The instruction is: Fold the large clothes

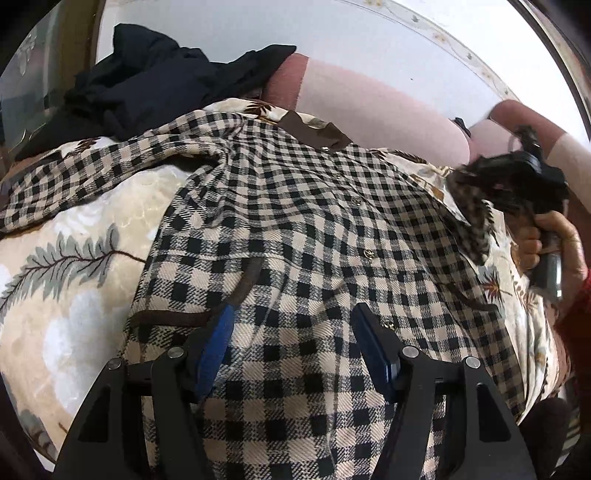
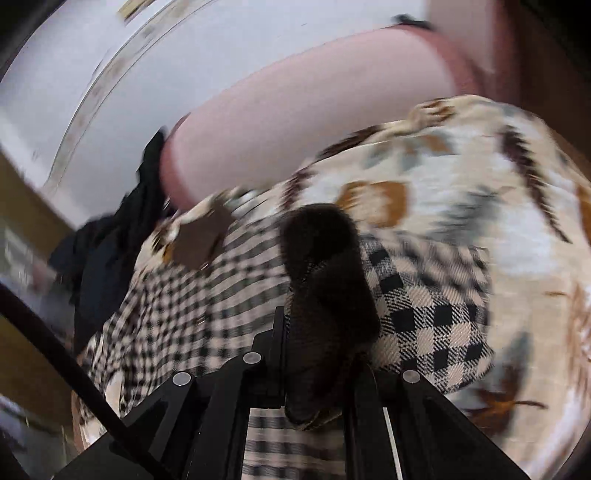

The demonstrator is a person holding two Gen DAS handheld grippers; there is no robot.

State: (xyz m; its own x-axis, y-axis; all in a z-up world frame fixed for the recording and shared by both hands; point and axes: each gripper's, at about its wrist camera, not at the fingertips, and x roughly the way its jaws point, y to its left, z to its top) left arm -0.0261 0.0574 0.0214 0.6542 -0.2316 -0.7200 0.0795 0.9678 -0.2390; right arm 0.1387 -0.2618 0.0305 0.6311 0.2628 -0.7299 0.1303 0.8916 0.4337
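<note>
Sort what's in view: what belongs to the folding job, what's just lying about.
Job: checked shirt; its brown cuff, clamped in the right gripper; left gripper, open over the shirt.

Lying about: dark clothes; floral bedspread; pink headboard.

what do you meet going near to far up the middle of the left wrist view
left hand-held gripper → checked shirt → brown collar → pink headboard cushion → white wall

Right-wrist view is motion-blurred — checked shirt (image 2: 192,295) smeared, its hem cut off below.
</note>
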